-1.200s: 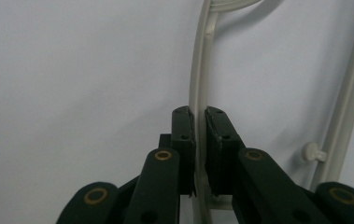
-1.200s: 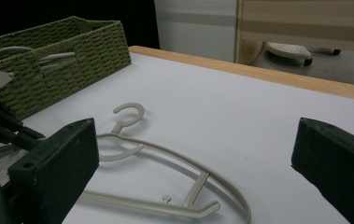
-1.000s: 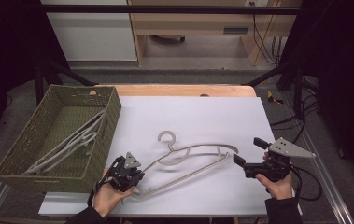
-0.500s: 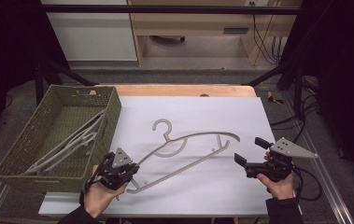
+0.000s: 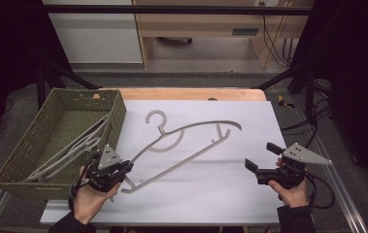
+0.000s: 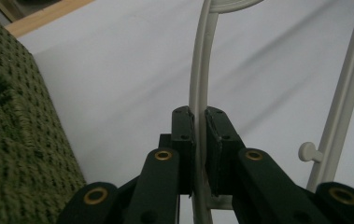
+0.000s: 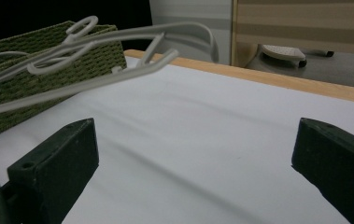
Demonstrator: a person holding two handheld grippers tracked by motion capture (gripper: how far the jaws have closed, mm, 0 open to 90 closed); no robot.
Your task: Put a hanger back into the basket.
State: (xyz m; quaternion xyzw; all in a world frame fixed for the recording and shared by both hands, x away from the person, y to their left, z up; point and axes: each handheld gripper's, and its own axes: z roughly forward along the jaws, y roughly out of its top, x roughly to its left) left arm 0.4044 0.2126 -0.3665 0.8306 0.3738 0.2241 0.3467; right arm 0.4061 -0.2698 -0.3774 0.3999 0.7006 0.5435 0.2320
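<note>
One woven basket [image 5: 50, 126] at the table's left holds hangers whose number is unclear. One grey hanger [image 5: 186, 141], raised above the white sheet [image 5: 220, 184] since the earlier frame, is clamped at its end by the left gripper [image 5: 123, 170]. The right gripper [image 5: 259, 158] rests with jaws wide apart, holding nothing.

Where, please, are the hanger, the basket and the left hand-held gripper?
hanger [image 5: 191, 127]: high view, on its curved upper arm.
basket [image 5: 119, 112]: high view, on its right wall.
left hand-held gripper [image 6: 199, 140]: left gripper view, between its jaw tips.
</note>
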